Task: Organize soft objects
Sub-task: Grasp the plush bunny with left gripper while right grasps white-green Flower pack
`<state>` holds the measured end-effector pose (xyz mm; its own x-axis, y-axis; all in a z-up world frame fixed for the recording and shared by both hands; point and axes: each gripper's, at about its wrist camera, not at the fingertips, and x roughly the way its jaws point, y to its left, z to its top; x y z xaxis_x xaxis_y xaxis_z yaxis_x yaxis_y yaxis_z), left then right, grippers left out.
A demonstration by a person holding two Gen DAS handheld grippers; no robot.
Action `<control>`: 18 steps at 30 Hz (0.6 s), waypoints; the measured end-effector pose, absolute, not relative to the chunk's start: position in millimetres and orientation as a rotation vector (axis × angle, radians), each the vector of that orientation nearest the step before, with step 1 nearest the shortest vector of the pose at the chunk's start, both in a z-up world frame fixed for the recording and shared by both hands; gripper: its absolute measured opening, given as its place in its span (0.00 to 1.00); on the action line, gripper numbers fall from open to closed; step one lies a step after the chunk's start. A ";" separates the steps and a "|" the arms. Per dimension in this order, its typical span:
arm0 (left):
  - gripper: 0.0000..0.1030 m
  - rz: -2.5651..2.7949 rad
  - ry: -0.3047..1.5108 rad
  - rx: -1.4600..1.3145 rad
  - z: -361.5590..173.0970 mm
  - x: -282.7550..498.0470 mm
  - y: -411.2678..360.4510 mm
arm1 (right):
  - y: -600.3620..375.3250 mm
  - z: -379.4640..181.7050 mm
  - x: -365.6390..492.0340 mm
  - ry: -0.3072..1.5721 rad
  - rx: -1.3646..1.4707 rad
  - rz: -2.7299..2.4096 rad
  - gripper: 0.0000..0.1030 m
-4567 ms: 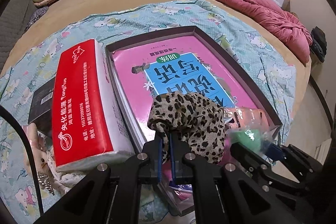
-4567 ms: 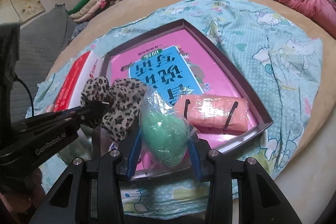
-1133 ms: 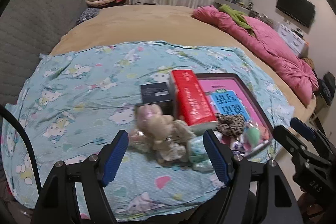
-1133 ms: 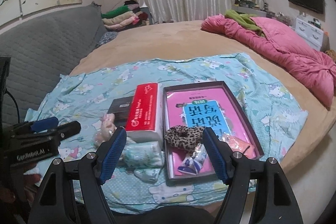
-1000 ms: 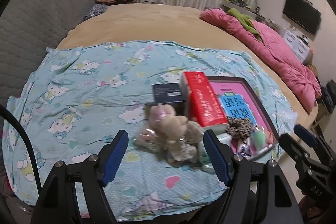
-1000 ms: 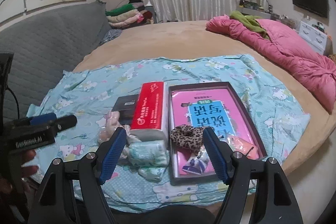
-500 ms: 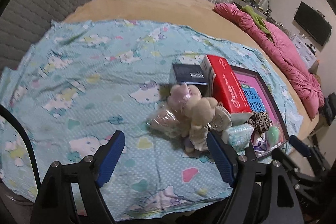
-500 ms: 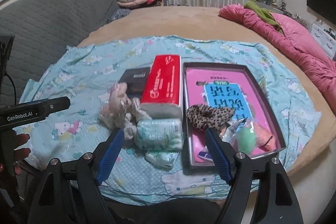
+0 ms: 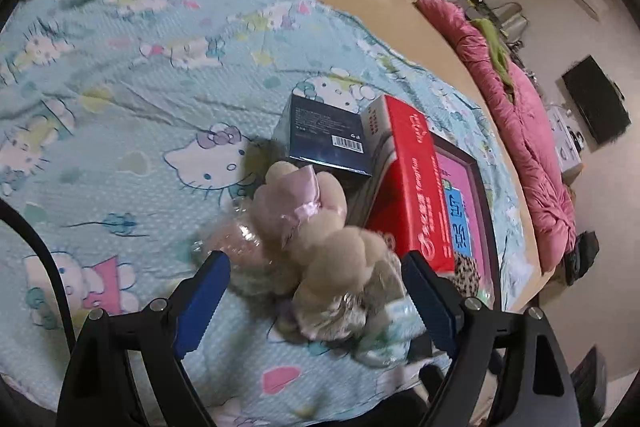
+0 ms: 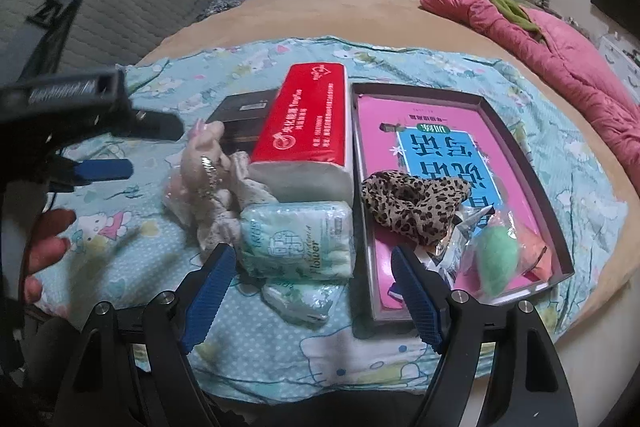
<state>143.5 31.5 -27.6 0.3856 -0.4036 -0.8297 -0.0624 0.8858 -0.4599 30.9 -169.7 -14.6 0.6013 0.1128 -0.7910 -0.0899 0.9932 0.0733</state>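
the left gripper (image 9: 316, 297) hangs with its blue pads spread wide, low over a beige plush toy (image 9: 312, 227) that lies on the hello kitty sheet (image 9: 120, 75), just left of a red tissue pack (image 9: 416, 187). the right gripper (image 10: 310, 287) is spread too, empty, above a pale green tissue packet (image 10: 298, 239). to the right, a dark tray (image 10: 520, 155) holds a leopard scrunchie (image 10: 412, 203) and, at its near right corner, a bagged green sponge (image 10: 498, 261).
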 end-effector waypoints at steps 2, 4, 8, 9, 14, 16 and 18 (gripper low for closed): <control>0.85 -0.233 1.186 -0.475 -33.0 153.3 28.4 | -170.8 -17.2 34.2 0.920 0.032 0.118 0.79; 0.85 -0.241 1.195 -0.486 -36.5 159.6 25.9 | -171.1 -21.8 39.4 0.931 0.033 0.122 0.79; 0.84 -0.245 1.225 -0.486 -43.4 168.5 18.4 | -168.9 -29.4 47.8 0.945 0.026 0.125 0.79; 0.84 -0.245 1.232 -0.486 -46.2 170.0 16.3 | -168.2 -30.8 50.0 0.943 0.028 0.131 0.79; 0.82 -0.251 1.264 -0.491 -57.7 175.0 15.4 | -160.0 -42.4 62.4 0.970 0.008 0.144 0.79; 0.81 -0.255 1.260 -0.487 -59.1 176.0 14.1 | -157.1 -46.3 65.2 0.979 0.004 0.146 0.79; 0.79 -0.260 1.261 -0.487 -59.7 177.0 13.3 | -154.6 -51.0 69.3 0.986 0.000 0.150 0.79</control>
<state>177.0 13.3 -59.7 0.2944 -0.4471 -0.8447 -0.0758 0.8701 -0.4870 69.3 -154.6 -51.0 0.5429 0.1261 -0.8303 -0.1262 0.9897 0.0678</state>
